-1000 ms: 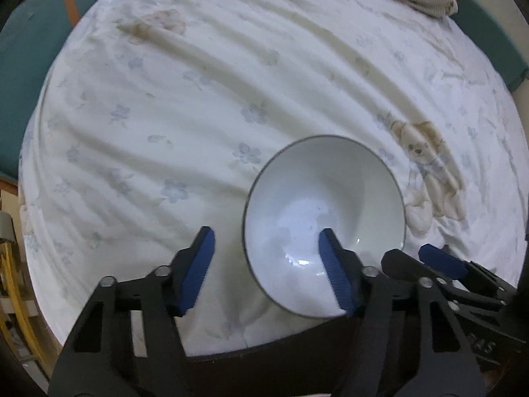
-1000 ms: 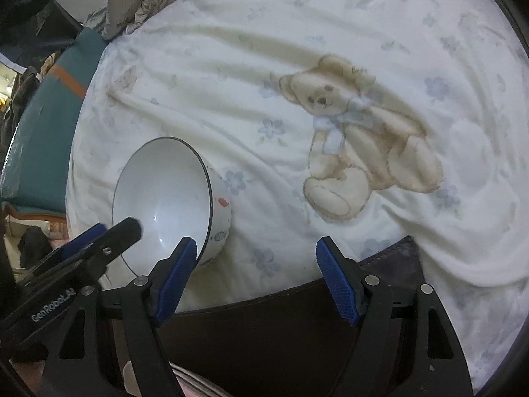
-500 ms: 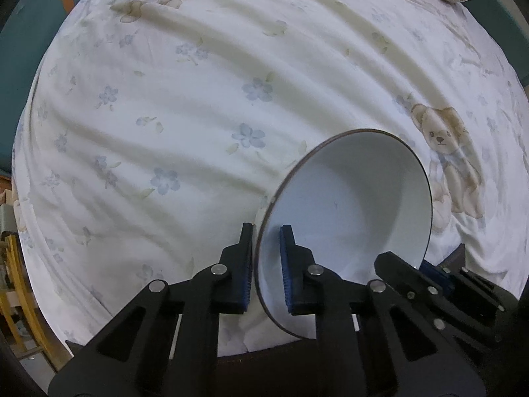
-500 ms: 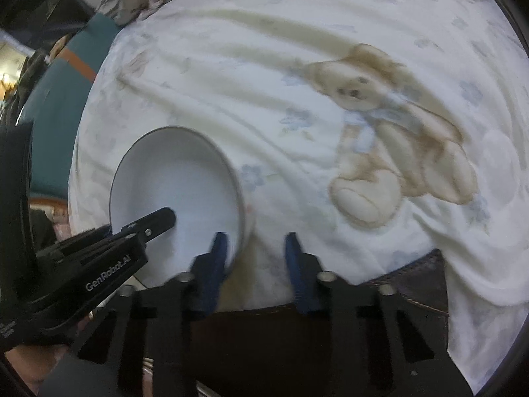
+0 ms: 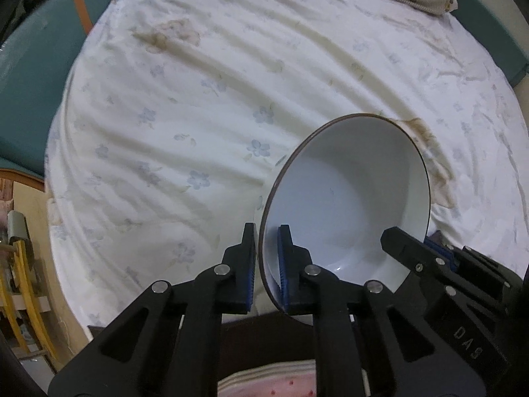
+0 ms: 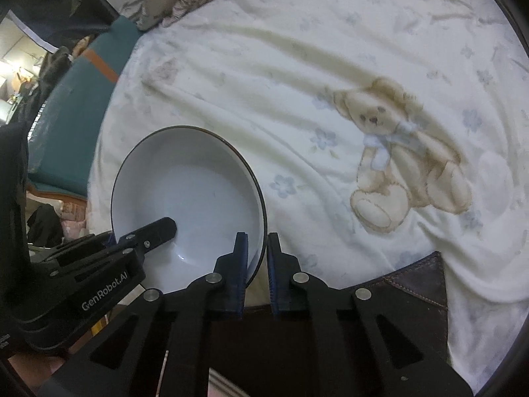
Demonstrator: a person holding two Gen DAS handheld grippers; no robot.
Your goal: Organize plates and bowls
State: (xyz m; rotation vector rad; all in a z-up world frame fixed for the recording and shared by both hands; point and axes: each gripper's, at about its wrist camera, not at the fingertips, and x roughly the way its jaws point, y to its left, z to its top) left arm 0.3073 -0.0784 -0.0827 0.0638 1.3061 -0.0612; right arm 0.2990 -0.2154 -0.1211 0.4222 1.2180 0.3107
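Since a second ago both grippers have closed in from wide apart onto the white bowl (image 5: 347,198), which has tipped up off the bedsheet (image 5: 198,99). The left gripper (image 5: 266,264) and right gripper (image 6: 257,271) are pinching opposite sides of its rim.
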